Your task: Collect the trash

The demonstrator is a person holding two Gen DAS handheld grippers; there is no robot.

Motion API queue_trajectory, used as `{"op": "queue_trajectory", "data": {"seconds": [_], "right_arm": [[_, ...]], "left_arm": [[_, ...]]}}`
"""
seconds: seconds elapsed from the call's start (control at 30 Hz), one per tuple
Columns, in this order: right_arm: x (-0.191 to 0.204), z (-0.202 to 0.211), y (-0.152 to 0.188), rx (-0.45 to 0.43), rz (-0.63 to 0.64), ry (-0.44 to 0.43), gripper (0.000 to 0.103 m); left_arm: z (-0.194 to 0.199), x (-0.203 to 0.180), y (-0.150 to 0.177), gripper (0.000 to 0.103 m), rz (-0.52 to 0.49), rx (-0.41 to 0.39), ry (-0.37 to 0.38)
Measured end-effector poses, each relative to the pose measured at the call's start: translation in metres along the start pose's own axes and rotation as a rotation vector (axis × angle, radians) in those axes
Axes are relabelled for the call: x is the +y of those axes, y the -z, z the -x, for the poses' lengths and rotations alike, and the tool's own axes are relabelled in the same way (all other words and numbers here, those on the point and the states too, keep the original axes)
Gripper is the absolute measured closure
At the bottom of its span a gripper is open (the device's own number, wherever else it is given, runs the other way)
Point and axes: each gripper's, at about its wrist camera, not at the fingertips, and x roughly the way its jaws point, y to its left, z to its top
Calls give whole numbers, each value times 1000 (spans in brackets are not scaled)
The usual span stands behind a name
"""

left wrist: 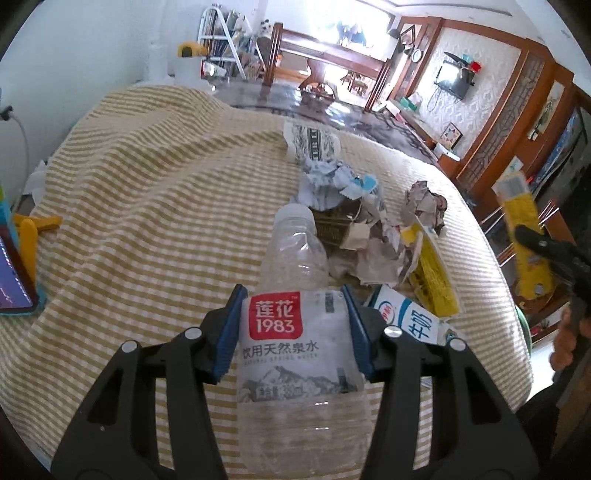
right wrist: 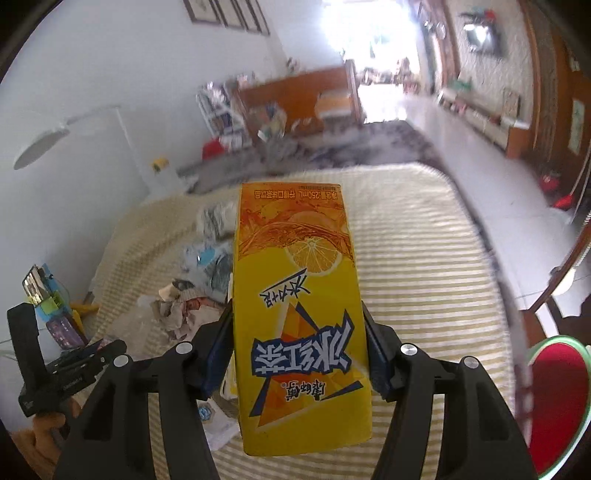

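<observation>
left claw (left wrist: 293,328): clamped on the clear water bottle (left wrist: 295,354), whose base is cut off by the frame
right claw (right wrist: 297,347): gripping the yellow tea carton (right wrist: 299,314), lifted over the striped tabletop (right wrist: 424,258)
trash pile (left wrist: 354,229): crumpled paper, mid-tabletop, partly hidden behind the bottle
far room: blurred

Setting: home living room. Evidence: striped tablecloth (left wrist: 147,192) over table, wall-mounted TV (left wrist: 452,79), carved wooden bench (left wrist: 325,55), framed pictures (right wrist: 225,14) on wall, glossy tiled floor (right wrist: 491,206), white stepladder (left wrist: 221,40).
</observation>
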Motion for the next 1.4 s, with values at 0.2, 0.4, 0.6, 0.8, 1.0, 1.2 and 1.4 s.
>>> {"op": "queue_trajectory", "data": {"seconds": [0.2, 0.4, 0.6, 0.8, 1.0, 1.2, 1.4], "right_arm": [[-39, 42, 21, -80, -83, 54, 44], [-84, 70, 31, -118, -186, 110, 44], [-110, 89, 36, -154, -263, 135, 44], [-132, 103, 44, -182, -319, 165, 44], [-169, 118, 51, -201, -452, 228, 44], [-229, 139, 72, -217, -706, 271, 44], [-268, 169, 96, -259, -857, 369, 44]], "left_arm": [[4, -28, 6, 53, -103, -39, -70], [20, -71, 1, 53, -153, -100, -24], [42, -139, -8, 53, -174, -152, 129], [37, -197, -5, 53, -207, -114, 249], [13, -241, -1, 53, -211, -35, 339], [-16, -308, 8, 53, -237, 51, 478], [-50, -373, 21, 53, -315, 157, 577]]}}
